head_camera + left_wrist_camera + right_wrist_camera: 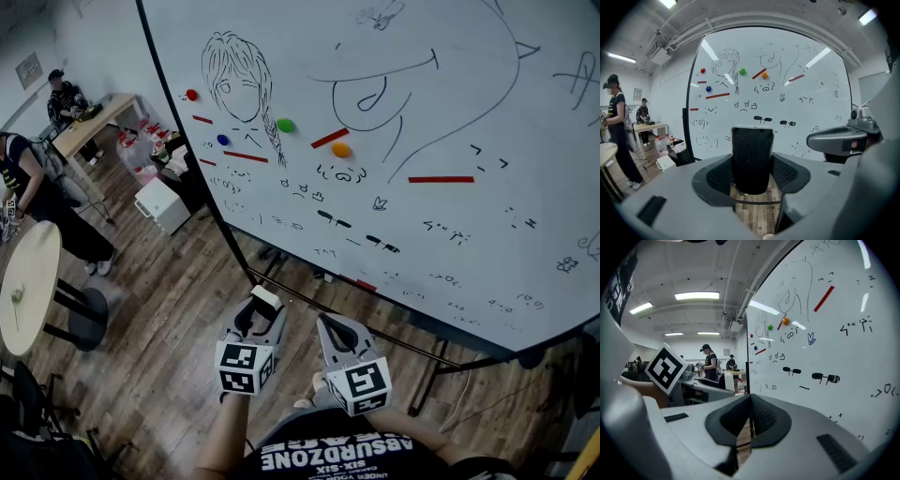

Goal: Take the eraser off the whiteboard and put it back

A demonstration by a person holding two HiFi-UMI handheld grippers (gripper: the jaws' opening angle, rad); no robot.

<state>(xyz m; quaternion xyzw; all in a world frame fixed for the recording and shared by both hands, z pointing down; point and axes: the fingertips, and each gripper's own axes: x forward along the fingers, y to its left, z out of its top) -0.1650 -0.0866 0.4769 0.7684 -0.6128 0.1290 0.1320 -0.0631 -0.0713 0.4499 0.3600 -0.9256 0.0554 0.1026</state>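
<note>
Left gripper view: we are pinching the eraser (752, 147) between the left gripper's (752, 171) 2 jaws, and the right gripper's (749, 414) jaws are pressing together, empty. Risk: a tilted return could be smearing the whiteboard (806, 112) drawings, or the eraser slipping.

Wood-plank floor (178, 309) runs under me. My landmark is the round pale table (33, 272) on its black pedestal. Beyond that table, a long wooden desk (98, 117) stands along the pale wall (89, 42), and a small framed notice (28, 68) hangs on that wall above it. Between the table and the desk, off to the right, a low white cabinet (161, 204) sits on the floor. On the table's near side is a black chair (28, 403). Strip lights (697, 296) glow on the white ceiling overhead.
</note>
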